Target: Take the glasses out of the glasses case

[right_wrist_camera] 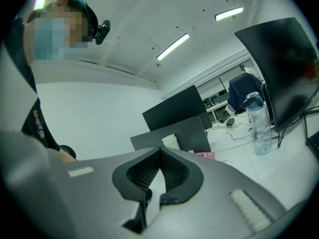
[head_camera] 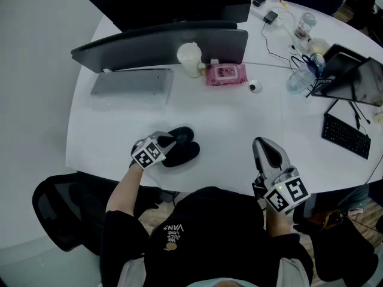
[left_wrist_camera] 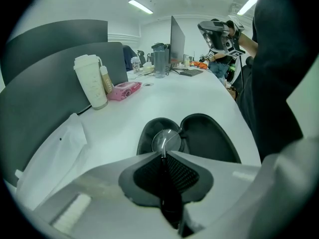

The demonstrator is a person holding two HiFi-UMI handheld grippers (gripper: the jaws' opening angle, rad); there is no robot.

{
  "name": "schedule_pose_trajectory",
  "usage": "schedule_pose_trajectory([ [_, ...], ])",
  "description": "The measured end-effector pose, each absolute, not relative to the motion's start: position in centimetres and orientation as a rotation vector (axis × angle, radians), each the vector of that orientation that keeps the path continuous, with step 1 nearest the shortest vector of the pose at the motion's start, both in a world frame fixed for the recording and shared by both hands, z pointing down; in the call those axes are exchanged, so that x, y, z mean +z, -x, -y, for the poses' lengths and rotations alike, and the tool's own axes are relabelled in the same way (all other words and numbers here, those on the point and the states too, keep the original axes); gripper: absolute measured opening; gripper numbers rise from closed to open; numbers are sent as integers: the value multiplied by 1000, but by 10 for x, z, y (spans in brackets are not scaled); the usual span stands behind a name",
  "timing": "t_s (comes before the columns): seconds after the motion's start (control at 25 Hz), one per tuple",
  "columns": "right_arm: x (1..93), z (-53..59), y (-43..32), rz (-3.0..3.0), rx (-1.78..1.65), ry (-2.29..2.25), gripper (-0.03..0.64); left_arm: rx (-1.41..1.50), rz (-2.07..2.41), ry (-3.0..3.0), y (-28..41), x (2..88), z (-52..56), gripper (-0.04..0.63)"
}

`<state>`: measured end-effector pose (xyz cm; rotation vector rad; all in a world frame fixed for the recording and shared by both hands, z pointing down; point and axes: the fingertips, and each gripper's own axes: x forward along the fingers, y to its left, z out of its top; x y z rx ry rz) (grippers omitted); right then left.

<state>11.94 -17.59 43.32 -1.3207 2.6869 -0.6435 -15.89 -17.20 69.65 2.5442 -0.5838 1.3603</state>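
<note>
1. The glasses [left_wrist_camera: 167, 140], with a round clear lens and a thin rim, sit in the left half of the black oval clamshell case [left_wrist_camera: 212, 141]. The case lies open, its two halves side by side.
2. Your left gripper [left_wrist_camera: 163, 154] has its jaws pressed together on the thin rim at the near edge of that lens. Its tips are right at the case's near lip.
3. In the head view, the case [head_camera: 182, 145] rests on the white round table [head_camera: 239, 118] near its front edge, with your left gripper [head_camera: 167, 141] on its left side.
4. Your right gripper [right_wrist_camera: 160, 151] has its jaws closed tip to tip with nothing between them. It points up and away over the table.
5. In the head view, your right gripper [head_camera: 263, 143] is over the table's near right edge, well apart from the case.
6. Further back stand a white lidded cup [head_camera: 190, 58] and a pink wipes pack [head_camera: 225, 74], just beside each other in front of a dark monitor [head_camera: 161, 43].
</note>
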Motion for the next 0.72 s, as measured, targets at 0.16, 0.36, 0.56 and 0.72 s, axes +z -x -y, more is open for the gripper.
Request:
schedule_pose_trajectory([
  [0.16, 433, 176, -120, -2684, -646, 1321, -1, 1352, 576, -2534, 157, 693, 173, 25],
  [0.36, 432, 175, -120, -2682, -641, 1317, 0, 1360, 581, -2532, 157, 691, 173, 9],
  [0.56, 432, 174, -121, -2683, -640, 1311, 0, 1364, 608, -2534, 157, 691, 173, 9],
  [0.72, 431, 172, -122, -2684, -636, 1304, -1, 1364, 631, -2536, 157, 688, 174, 9],
])
